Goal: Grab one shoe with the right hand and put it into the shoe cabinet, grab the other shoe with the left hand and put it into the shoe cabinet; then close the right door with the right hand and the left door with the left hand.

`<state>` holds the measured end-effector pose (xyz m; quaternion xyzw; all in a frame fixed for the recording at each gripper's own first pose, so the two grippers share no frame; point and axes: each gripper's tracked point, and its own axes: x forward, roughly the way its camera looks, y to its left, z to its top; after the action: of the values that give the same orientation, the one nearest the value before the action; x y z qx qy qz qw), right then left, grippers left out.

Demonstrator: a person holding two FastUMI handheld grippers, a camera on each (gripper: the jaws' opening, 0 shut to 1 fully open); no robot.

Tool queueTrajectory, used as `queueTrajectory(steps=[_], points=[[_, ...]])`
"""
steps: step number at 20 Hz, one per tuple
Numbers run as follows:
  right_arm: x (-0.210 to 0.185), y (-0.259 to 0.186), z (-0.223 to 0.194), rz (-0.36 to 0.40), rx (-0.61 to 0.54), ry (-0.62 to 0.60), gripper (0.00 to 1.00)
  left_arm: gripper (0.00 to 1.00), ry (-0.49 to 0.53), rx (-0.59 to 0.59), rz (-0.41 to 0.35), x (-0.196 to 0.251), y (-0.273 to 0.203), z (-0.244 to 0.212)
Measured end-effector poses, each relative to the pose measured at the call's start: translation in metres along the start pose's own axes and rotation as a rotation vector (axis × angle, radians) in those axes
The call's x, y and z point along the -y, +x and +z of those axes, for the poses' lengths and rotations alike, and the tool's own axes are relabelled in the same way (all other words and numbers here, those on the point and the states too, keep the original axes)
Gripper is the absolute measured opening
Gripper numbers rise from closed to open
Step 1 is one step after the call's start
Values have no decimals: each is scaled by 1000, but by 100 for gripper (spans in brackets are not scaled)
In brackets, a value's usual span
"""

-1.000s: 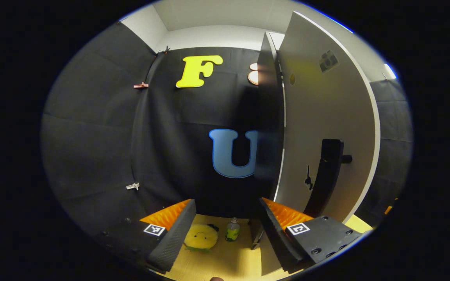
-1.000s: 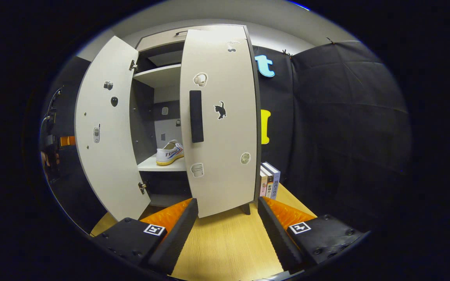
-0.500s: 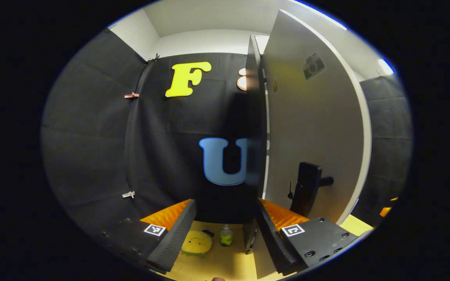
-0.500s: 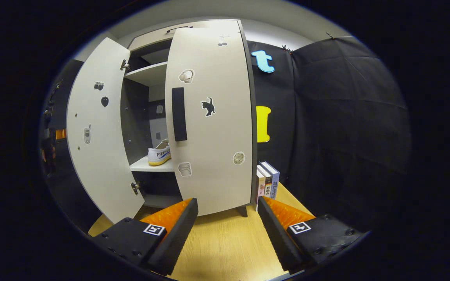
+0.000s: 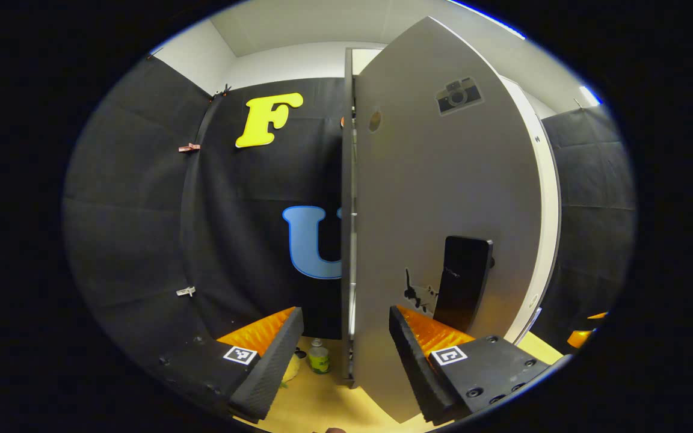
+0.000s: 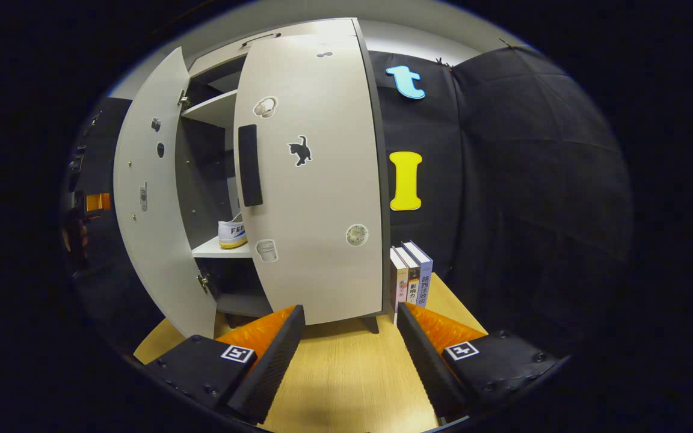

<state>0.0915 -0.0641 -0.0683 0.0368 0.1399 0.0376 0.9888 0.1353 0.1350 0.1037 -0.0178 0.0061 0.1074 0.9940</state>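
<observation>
Left gripper (image 5: 343,355): jaws spread wide and holding nothing. The lower edge of the pale grey left cabinet door (image 5: 443,198) stands between the two fingers; contact with either finger cannot be confirmed. The gripper points level at the door's outer face, close to the door's black vertical handle (image 5: 462,282). A small green-labelled bottle (image 5: 319,358) and part of a yellow soft toy (image 5: 292,367) sit on the light wooden floor (image 5: 316,403) beyond the gripper.

Right gripper (image 6: 349,355): jaws spread wide and empty, touching nothing. It is held low and level over the floor, aimed at the foot of the tall pale grey shoe cabinet (image 6: 226,108), and stands clear of it.

Right cabinet door (image 6: 316,180): nearly shut, with a black vertical handle (image 6: 249,165) and a black cat sticker (image 6: 299,150) on its face.

The left door stands partly open in the right gripper view.

White canvas shoe with yellow sole (image 6: 231,233): resting on the white middle shelf (image 6: 217,249) inside the cabinet, visible through the gap between the doors.

A row of upright books (image 6: 411,279) stands just beside the cabinet's right side.
</observation>
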Motion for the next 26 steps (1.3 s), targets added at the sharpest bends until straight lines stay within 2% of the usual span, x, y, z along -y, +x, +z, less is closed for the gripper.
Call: queueTrajectory(steps=[2,5,6,10,13,17,21,24,26], points=[[10,6,3,7,5,8,99,90,-18,-4,-36,38,11,-2],[23,16,10,33,8,2,98,91,-29,-11,-129,99,20,-3],[26,19,13,44,10,-4,99,94,-24,-2,-131,112,17,-1],[31,29,32,99,53,-32,98,95,11,10,-114,139,-2,-8],[26,37,38,143,79,-43,98,96,12,23,-94,141,-23,-17],[6,27,57,162,117,-45,99,95,0,62,-120,138,-64,-13],[-18,0,84,134,197,-79,98,95,-37,100,-95,112,-109,-7],[-32,-31,101,100,258,-71,99,95,11,145,-28,79,-139,-7],[-37,-52,96,71,272,-42,98,95,27,138,-7,68,-155,-22]])
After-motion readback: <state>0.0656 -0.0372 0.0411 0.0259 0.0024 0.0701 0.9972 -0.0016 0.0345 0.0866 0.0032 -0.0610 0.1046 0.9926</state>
